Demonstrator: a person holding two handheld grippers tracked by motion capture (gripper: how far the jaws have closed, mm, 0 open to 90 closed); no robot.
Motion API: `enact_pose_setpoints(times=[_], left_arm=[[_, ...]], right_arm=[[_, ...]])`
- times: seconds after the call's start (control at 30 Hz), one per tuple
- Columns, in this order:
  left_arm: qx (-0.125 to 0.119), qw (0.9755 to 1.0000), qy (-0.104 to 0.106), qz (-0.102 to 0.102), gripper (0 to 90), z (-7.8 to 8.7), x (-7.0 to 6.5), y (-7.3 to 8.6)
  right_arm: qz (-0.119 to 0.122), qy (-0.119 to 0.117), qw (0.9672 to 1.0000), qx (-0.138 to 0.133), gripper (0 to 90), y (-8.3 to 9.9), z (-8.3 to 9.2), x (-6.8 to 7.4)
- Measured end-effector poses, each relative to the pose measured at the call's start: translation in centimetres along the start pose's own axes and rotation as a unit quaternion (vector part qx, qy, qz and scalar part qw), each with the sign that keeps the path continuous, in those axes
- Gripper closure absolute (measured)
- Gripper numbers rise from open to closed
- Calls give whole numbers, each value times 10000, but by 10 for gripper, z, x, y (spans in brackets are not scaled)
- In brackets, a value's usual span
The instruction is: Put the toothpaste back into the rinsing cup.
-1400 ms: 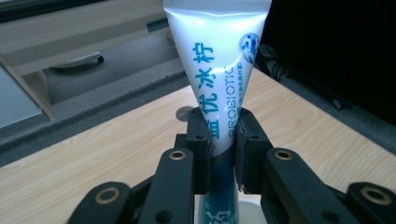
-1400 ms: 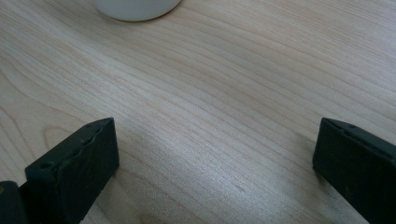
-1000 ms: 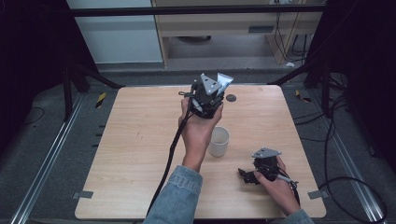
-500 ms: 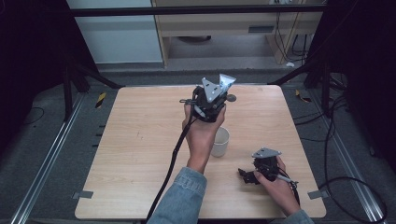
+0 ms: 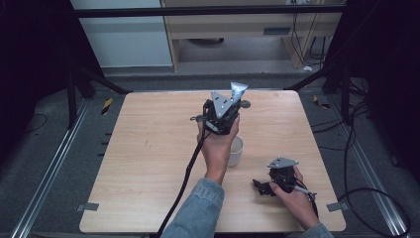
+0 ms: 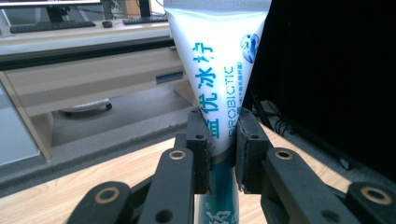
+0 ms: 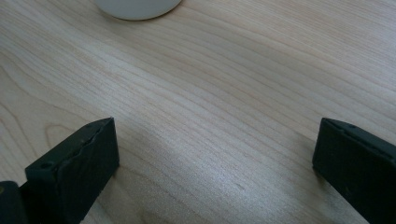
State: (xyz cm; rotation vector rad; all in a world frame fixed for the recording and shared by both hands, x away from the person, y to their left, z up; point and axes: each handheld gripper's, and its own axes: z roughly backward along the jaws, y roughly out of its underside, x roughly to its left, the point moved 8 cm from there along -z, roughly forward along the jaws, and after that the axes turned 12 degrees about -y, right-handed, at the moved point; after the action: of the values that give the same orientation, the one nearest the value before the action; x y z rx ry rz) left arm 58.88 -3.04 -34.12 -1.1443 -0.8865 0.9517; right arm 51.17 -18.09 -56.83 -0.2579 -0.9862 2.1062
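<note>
Wooden table [image 5: 148,163], pale grain, bare across most of its top. White cup [image 5: 236,151] near centre, upright, partly hidden behind left hand [image 5: 218,148]. Left gripper [image 6: 220,149] raised above cup, jaws pinching white tube [image 6: 219,65] with blue lettering; tube upright, flat crimped end uppermost, lower end hidden. Right gripper [image 7: 215,163] low at table's near right corner, well apart from cup, jaws spread wide, nothing between but bare wood. Right hand [image 5: 297,196] resting on table.
</note>
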Motion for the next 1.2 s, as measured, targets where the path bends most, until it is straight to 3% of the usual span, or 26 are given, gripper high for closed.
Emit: enact_pose_setpoints(times=[0.17, 0.3, 0.47, 1.03, 1.2], left_arm=[[102, 9998, 148, 79, 779, -5, 0, 13], [67, 9999, 132, 12, 779, -7, -5, 19], [198, 9997, 132, -12, 780, -11, -10, 34], [271, 9996, 11, 52, 779, -15, -9, 56], [346, 9994, 50, -56, 779, -17, -14, 64]], right_arm=[[8, -1, 10000, 2, 6, 0, 0, 0], [7, 0, 10000, 8, 6, 0, 0, 0], [1, 0, 10000, 10, 6, 0, 0, 0], [10, -6, 10000, -1, 6, 0, 0, 0], [13, -8, 10000, -2, 6, 0, 0, 0]])
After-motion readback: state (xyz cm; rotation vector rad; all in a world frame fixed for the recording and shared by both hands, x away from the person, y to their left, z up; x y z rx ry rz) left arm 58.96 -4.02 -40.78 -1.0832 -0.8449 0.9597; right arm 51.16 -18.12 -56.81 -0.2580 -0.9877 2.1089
